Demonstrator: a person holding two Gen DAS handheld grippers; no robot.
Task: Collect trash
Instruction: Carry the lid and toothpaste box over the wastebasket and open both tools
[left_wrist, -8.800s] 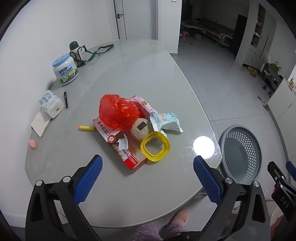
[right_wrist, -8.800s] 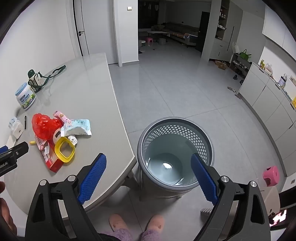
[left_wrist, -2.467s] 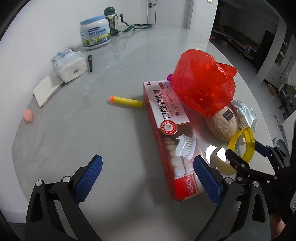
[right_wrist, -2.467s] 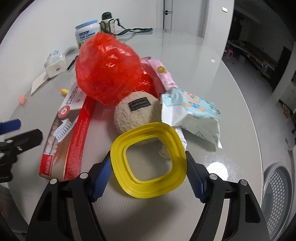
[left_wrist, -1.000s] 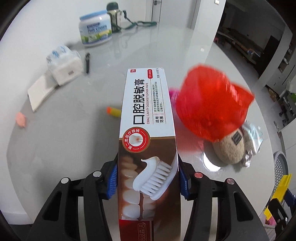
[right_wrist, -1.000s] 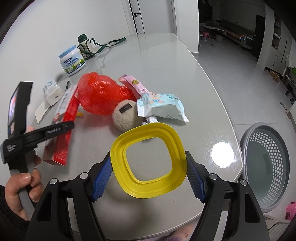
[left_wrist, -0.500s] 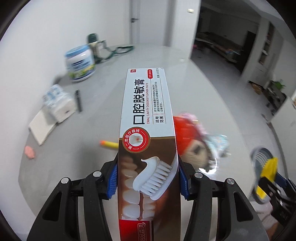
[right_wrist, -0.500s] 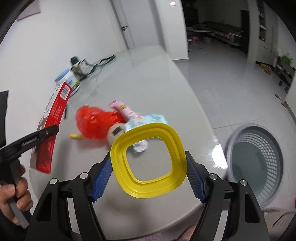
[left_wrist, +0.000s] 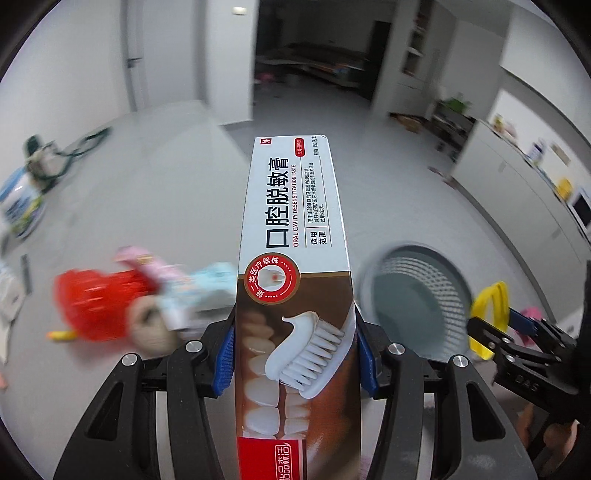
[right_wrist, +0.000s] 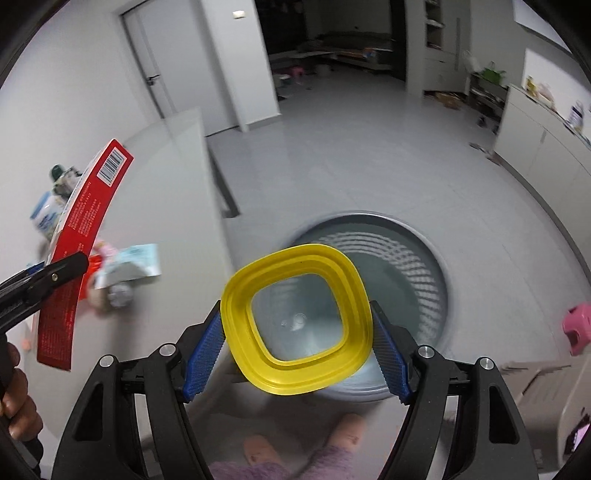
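My right hand-held gripper (right_wrist: 297, 332) pinches the yellow lid (right_wrist: 295, 325); I should centre it over the bin (right_wrist: 417, 266) before releasing.

Black left gripper (left_wrist: 294, 360) and right gripper (right_wrist: 297, 345), ribbed blue pads (right_wrist: 204, 349), silver screws (left_wrist: 194, 346), bare-skinned hand (right_wrist: 16, 402)

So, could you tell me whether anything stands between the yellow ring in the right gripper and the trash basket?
Nothing visible does. The right gripper holds the yellow ring above the open grey basket, whose mouth shows through the ring. The toothpaste box is off to the left.
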